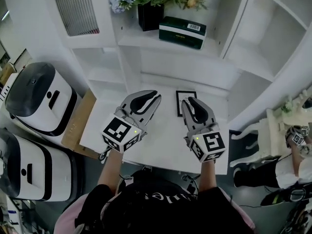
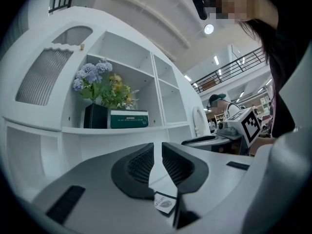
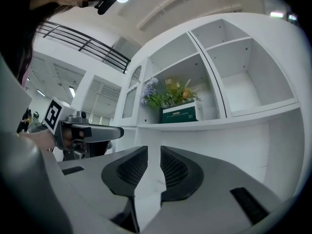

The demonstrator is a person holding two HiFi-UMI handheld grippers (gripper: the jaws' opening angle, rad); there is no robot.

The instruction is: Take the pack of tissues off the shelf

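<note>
The pack of tissues (image 1: 183, 32) is a dark green box with a white top edge, lying on a white shelf (image 1: 165, 45) beside a black vase of flowers (image 1: 150, 16). It shows in the left gripper view (image 2: 128, 119) and in the right gripper view (image 3: 179, 114), some way ahead of the jaws and higher. My left gripper (image 1: 155, 97) and right gripper (image 1: 186, 101) hang side by side over the white counter (image 1: 161, 140) below that shelf. Both are shut with nothing between the pads (image 2: 157, 147) (image 3: 154, 152), and both are apart from the pack.
A small black-framed card (image 1: 185, 95) lies on the counter between the grippers. Two white and black appliances (image 1: 41, 99) (image 1: 29, 169) and a cardboard sheet (image 1: 78, 126) stand at the left. A white chair (image 1: 258, 135) and a seated person (image 1: 292, 169) are at the right. Empty shelf compartments (image 1: 273, 38) flank the pack.
</note>
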